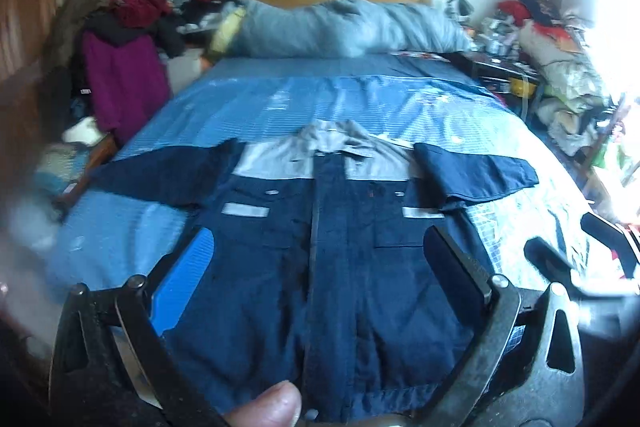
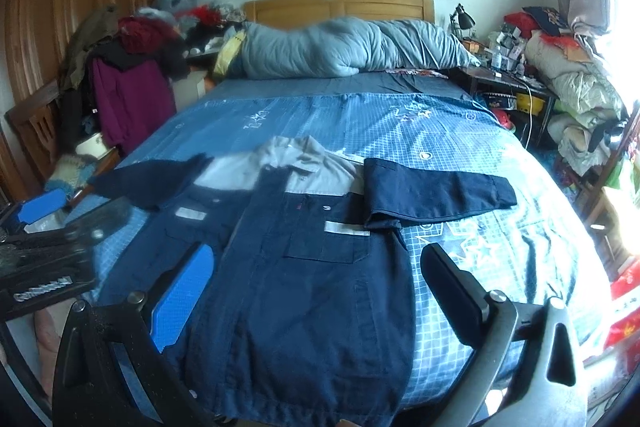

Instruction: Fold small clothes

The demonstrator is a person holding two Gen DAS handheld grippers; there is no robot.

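A small navy shirt (image 1: 340, 267) with a grey collar and yoke lies flat, front up, on the blue bed sheet (image 1: 280, 99); both short sleeves are spread out. It also shows in the right wrist view (image 2: 320, 287). My left gripper (image 1: 320, 251) is open and empty, above the shirt's lower half. My right gripper (image 2: 318, 271) is open and empty, above the shirt's right side. The left gripper (image 2: 44, 211) shows at the left edge of the right wrist view. The right gripper's fingers (image 1: 560, 259) show at the right of the left wrist view.
A grey-blue duvet (image 2: 352, 47) is bunched at the wooden headboard (image 2: 340, 7). Clothes are heaped on a chair (image 2: 132, 67) to the left. A cluttered side table (image 2: 504, 79) and piled bedding (image 2: 576, 83) stand to the right.
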